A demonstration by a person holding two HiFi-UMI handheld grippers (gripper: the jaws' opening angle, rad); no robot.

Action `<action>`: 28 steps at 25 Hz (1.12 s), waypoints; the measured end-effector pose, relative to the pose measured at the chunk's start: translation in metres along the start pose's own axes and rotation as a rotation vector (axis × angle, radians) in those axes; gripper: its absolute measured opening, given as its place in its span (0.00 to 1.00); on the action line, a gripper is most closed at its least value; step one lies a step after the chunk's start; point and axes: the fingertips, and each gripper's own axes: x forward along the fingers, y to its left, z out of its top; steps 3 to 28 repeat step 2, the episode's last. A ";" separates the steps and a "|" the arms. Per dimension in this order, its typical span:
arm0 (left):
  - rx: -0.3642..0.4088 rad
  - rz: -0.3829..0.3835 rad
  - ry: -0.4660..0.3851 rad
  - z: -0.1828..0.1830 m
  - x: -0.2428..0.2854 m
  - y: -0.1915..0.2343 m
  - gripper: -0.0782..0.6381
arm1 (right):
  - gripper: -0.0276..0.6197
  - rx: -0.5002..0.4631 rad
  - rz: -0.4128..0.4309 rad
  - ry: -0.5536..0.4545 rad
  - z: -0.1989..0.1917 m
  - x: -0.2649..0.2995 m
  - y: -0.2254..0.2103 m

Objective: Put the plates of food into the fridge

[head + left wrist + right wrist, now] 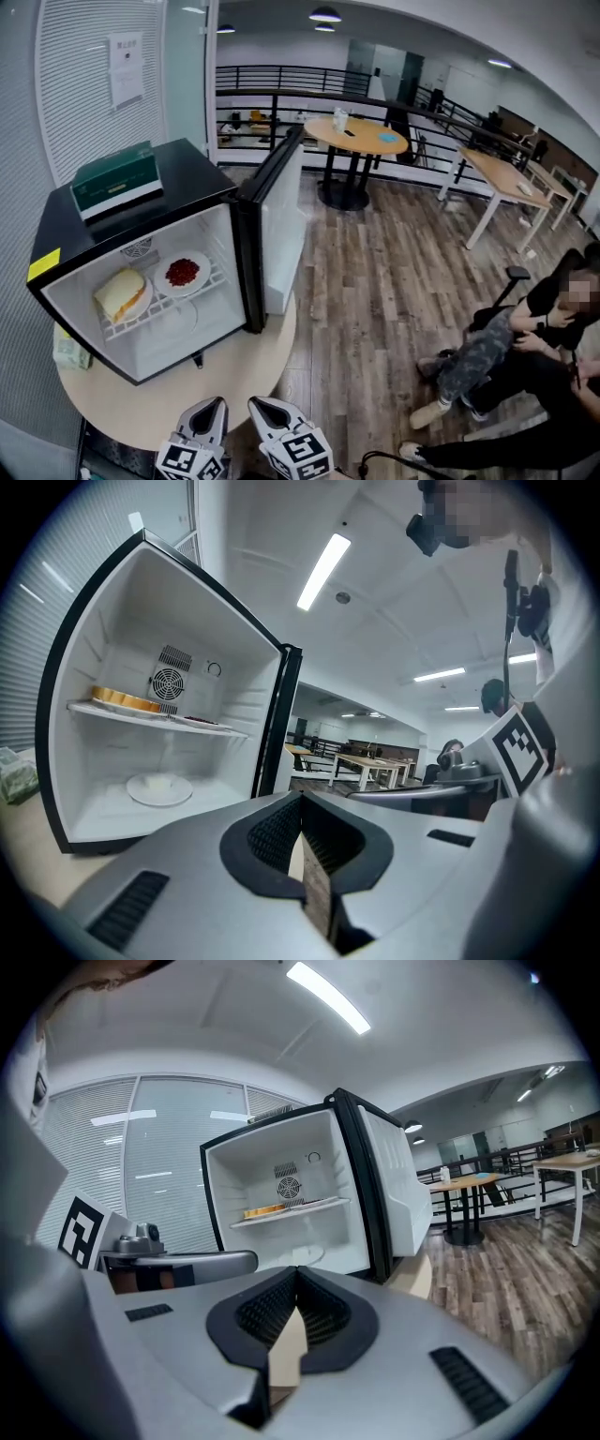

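A black mini fridge stands on a round table with its door swung wide open. Its wire shelf carries a plate with a sandwich and a plate of red food. A white plate lies on the fridge floor below. My left gripper and right gripper sit side by side at the table's near edge, well short of the fridge. Both are shut with nothing between the jaws. In the right gripper view the shelf's yellow food shows beyond the right gripper.
A green box rests on the fridge top. A packet lies left of the fridge on the round table. A person sits at the right. Farther off are a round wooden table, a desk and a railing.
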 end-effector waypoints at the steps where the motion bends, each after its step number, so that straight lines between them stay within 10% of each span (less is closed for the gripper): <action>1: 0.002 0.019 -0.009 0.002 -0.002 0.000 0.12 | 0.05 -0.007 0.021 0.006 0.002 0.001 0.003; 28: 0.004 0.037 -0.017 0.005 -0.004 0.000 0.12 | 0.05 -0.013 0.042 0.011 0.004 0.002 0.005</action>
